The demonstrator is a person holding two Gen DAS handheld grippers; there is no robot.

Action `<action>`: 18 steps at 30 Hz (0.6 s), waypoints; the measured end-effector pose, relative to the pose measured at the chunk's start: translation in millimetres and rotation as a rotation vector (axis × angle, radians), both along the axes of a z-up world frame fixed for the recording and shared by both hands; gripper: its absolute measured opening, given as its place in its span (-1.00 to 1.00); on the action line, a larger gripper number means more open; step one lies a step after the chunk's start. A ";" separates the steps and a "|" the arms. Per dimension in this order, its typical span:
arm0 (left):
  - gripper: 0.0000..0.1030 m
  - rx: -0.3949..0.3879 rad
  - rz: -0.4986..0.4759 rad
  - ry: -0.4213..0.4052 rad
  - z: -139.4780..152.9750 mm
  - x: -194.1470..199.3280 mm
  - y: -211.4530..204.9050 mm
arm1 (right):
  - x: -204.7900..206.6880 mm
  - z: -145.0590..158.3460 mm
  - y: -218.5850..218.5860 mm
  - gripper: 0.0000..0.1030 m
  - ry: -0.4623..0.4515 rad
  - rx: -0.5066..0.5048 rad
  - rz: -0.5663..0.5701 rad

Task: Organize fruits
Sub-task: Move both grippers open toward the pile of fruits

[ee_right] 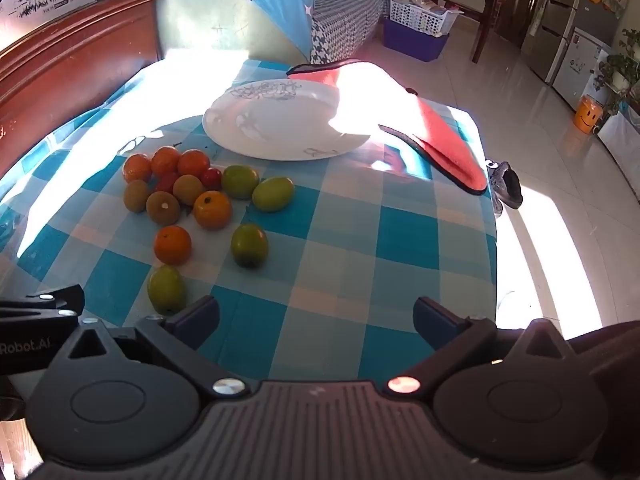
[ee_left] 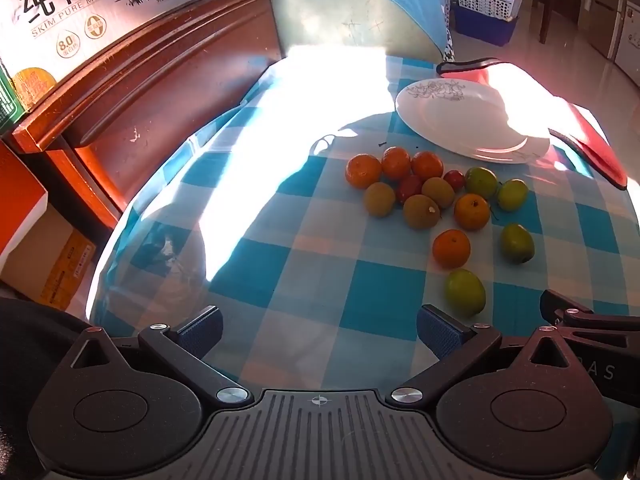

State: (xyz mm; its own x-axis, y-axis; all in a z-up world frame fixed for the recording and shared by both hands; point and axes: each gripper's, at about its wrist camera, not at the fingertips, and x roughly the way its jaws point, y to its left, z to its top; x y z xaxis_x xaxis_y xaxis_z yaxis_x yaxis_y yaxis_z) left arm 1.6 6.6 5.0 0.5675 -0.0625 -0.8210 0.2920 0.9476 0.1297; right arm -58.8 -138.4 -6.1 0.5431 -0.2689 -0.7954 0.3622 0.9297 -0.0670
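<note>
Both your tongs stand wide and empty. The left gripper [ee_left: 320, 330] has the nearest green fruit [ee_left: 465, 292] at one o'clock, just past its right finger; the right gripper [ee_right: 316, 320] sees it at eleven o'clock (long axis pointing away). The other fruits cluster beyond, before the white plate [ee_left: 472, 120]. The milk carton [ee_left: 80, 8] reads "SKIM PURE MILK".

Glossy glazed plate [ee_right: 280, 120], smooth checked tablecloth [ee_right: 360, 240], polished wood headboard [ee_left: 160, 92], printed cardboard milk box [ee_left: 80, 4].
</note>
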 end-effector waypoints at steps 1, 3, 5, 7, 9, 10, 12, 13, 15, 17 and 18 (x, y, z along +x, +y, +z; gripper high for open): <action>1.00 -0.003 -0.001 0.002 -0.5 0.3 -0.1 | -0.1 -0.5 0.0 0.98 0.001 0.003 -0.002; 1.00 -0.007 -0.002 0.007 -1.7 0.4 0.1 | -0.2 -1.9 0.7 0.98 0.004 0.007 -0.004; 1.00 -0.010 -0.005 0.011 -3.0 0.7 0.3 | -6.3 -2.1 -3.6 0.98 0.007 0.007 -0.004; 1.00 -0.014 -0.006 0.015 -4.0 0.8 0.3 | 1.3 -2.4 0.7 0.98 0.010 0.000 -0.003; 1.00 -0.019 -0.008 0.019 -4.7 1.2 0.6 | 0.9 -2.8 -0.7 0.98 0.007 -0.002 -0.002; 1.00 -0.021 -0.009 0.021 -5.0 1.4 0.7 | 0.8 -3.2 -0.9 0.98 0.005 0.001 -0.002; 1.00 -0.026 -0.010 0.025 -5.4 1.8 0.8 | 1.0 -3.4 -1.0 0.98 0.002 0.005 -0.004; 1.00 -0.027 -0.010 0.027 -5.7 1.9 0.9 | -0.7 -4.9 -2.3 0.98 -0.003 0.006 -0.008; 1.00 -0.028 -0.012 0.031 -6.3 2.4 1.0 | -0.7 -5.1 -2.7 0.97 -0.005 0.008 -0.009; 1.00 -0.031 -0.012 0.034 -6.7 2.7 2.0 | -0.6 -5.0 -2.9 0.97 -0.006 0.010 -0.009; 1.00 -0.033 -0.012 0.036 -6.9 2.9 2.4 | -0.2 -5.0 -2.8 0.97 -0.007 0.014 -0.009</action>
State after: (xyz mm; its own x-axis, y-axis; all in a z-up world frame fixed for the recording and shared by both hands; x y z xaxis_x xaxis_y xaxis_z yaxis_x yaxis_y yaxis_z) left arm 4.5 9.0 -1.9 0.5368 -0.0960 -0.8382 0.3069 0.9476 0.0881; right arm -59.0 -141.1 -11.1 0.5461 -0.2626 -0.7955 0.3707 0.9273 -0.0516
